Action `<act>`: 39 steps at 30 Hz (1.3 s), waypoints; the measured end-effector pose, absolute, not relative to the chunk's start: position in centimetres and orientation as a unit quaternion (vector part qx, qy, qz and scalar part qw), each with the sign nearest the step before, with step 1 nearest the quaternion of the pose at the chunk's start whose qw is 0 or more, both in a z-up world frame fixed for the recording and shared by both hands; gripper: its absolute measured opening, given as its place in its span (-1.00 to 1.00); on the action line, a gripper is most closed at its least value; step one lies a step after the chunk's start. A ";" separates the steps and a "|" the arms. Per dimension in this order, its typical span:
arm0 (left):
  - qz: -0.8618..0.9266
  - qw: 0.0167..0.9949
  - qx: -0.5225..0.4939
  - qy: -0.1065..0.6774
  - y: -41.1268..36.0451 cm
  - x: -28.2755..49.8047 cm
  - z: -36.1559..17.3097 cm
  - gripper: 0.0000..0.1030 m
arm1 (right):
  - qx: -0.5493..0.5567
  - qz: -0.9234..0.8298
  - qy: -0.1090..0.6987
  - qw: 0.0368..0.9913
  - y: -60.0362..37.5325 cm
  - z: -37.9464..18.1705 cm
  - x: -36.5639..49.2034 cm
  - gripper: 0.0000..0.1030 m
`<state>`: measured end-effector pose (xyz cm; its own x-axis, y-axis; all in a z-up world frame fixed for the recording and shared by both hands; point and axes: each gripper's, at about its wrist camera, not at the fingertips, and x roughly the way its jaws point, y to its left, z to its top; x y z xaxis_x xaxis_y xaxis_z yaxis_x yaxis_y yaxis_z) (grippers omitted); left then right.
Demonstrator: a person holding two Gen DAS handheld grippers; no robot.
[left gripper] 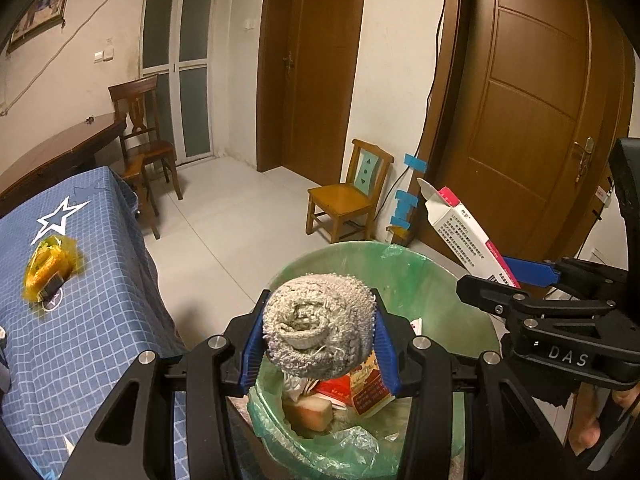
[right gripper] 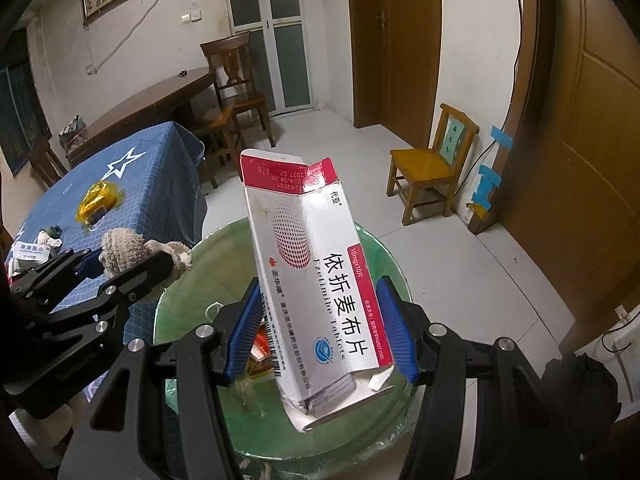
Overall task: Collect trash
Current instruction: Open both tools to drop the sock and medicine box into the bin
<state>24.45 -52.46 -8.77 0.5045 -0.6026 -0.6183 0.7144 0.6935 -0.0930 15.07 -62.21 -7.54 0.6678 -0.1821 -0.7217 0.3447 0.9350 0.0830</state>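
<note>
**Two pieces of trash held over the bin**

Blue-padded fingers of the left tool [left gripper: 320,340] are seen closed on a rolled grey rag [left gripper: 318,326], which is held directly above the open mouth of the green-lined bin [left gripper: 440,280]. Below the rag, earlier trash is visible inside the bin: a red packet, some paper and a pale block. The right tool [right gripper: 320,328] is clamped on a white and red medicine box [right gripper: 316,280], gripped across its lower half, with the opened flap end pointing up and away; the box is also held over the bin.

The rag is judged to be soft, light and compressible. It is squeezed at its middle, which suits it, and it should drop cleanly once the pads part, though loose threads could catch on the ribbed pads. The box is judged to be thin card, light and probably empty; it is stiff along its length but easily crushed across its faces, so a hold across the narrow sides near the middle is best.

On the bench covered with a blue checked cloth [right gripper: 160,184], a crumpled yellow wrapper [right gripper: 98,198] is left near the star print, and more small scraps and a small white box [right gripper: 30,252] lie toward the near edge. These remain to be collected.
</note>
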 end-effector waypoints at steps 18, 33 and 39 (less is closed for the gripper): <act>-0.384 0.861 0.090 0.322 -53.0 24.5 -9.1 0.05 | 0.107 -0.143 0.380 0.908 -62.7 -8.0 15.5 0.12; -0.369 0.869 0.092 0.315 -52.6 25.2 -9.3 0.73 | 0.129 -0.146 0.366 0.910 -63.7 -8.5 14.5 0.35; -0.373 0.868 0.093 0.315 -52.3 24.7 -9.4 0.73 | 0.124 -0.148 0.352 0.916 -63.3 -7.9 13.4 0.35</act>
